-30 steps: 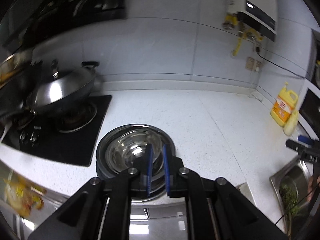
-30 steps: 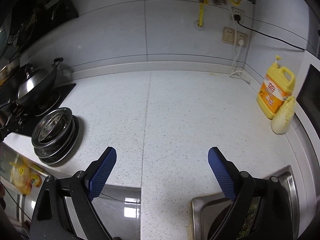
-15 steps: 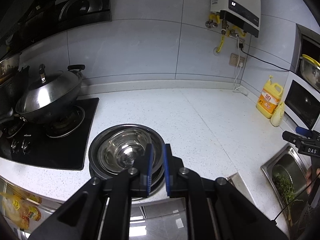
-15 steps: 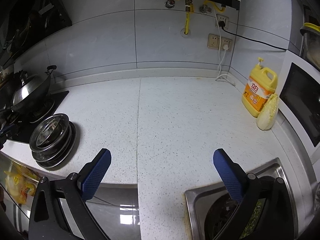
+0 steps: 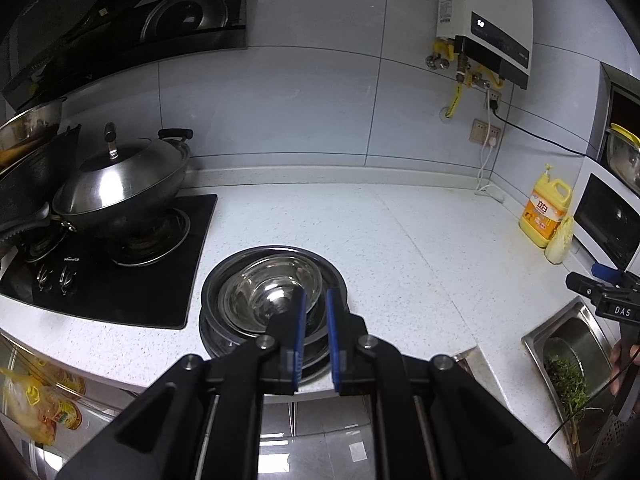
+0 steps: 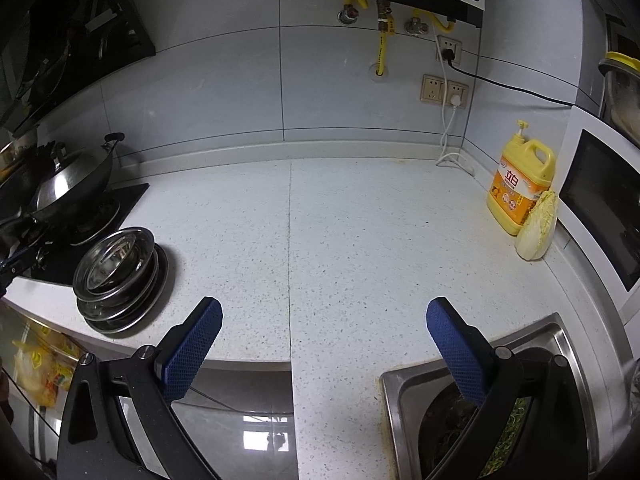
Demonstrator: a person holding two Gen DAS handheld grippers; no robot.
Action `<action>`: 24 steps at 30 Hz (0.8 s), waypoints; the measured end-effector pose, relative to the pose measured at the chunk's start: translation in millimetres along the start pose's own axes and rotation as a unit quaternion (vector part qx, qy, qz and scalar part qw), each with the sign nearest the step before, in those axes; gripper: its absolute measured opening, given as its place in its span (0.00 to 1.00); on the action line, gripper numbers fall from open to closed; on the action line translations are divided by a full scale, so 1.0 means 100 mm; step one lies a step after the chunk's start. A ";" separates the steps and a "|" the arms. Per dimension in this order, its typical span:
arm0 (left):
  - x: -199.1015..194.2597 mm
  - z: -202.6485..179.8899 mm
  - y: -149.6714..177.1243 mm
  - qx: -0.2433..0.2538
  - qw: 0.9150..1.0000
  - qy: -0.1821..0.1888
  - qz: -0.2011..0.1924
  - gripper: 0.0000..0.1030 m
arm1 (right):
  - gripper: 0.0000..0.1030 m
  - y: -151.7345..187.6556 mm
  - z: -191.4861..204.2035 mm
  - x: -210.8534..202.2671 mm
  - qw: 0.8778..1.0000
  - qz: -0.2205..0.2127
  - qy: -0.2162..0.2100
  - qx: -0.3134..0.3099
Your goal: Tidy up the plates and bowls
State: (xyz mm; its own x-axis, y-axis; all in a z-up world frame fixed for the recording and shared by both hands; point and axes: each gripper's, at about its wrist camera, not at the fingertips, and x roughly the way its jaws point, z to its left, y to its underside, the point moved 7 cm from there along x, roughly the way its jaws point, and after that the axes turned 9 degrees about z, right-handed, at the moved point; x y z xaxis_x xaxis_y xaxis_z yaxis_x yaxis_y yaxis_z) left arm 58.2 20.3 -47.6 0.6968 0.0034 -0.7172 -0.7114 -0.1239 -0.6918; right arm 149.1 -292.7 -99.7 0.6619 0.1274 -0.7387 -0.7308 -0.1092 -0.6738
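1. My left claw [image 5: 316, 316] is clenched. Its two blue pads are almost together and I see nothing between them.
2. My right claw [image 6: 323, 344] is released. Its blue pads [image 6: 192, 346] stand wide apart with nothing between them, just the white speckled tabletop [image 6: 360, 232] below.
3. The stack of steel bowls and plates [image 5: 272, 300] sits on the tabletop near the front edge, just beside the black stove [image 5: 104, 276]. The shiny bowls nest inside each other on top of wider flat plates.
4. In the left view the stack is right past the tips of my left claw. I cannot tell if the claw touches it.
5. In the right view the same stack [image 6: 118, 276] is far to the left, well apart from my right claw.
6. A big covered wok [image 5: 120, 188] sits on a stove burner behind the stack.
7. A yellow soap jug [image 6: 520, 188] stands at the far right of the tabletop, near the wall corner. A pale cabbage [image 6: 536, 226] leans right beside it.
8. A steel sink [image 6: 480, 380] is at the front right, under my right claw. There is something green inside it.
9. A white water heater [image 5: 488, 20] hangs on the tiled wall, with yellow pipes under it.
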 end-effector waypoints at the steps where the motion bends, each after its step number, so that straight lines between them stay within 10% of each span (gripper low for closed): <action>1: 0.00 0.00 0.00 -0.002 1.000 -0.001 0.000 0.09 | 0.98 0.01 0.00 0.00 1.000 0.000 -0.001 -0.001; 24: -0.07 -0.09 0.13 -0.005 1.000 -0.003 0.012 0.09 | 0.98 0.01 -0.07 -0.03 1.000 -0.009 -0.012 -0.010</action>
State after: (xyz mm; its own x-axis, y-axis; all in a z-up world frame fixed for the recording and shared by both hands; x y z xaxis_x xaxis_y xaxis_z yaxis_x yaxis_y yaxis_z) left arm 44.4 10.1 -50.7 0.6786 0.0068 -0.7345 -0.7273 -0.1336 -0.6732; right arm 147.6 -300.0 -98.1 0.6702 0.1528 -0.7263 -0.7154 -0.1273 -0.6870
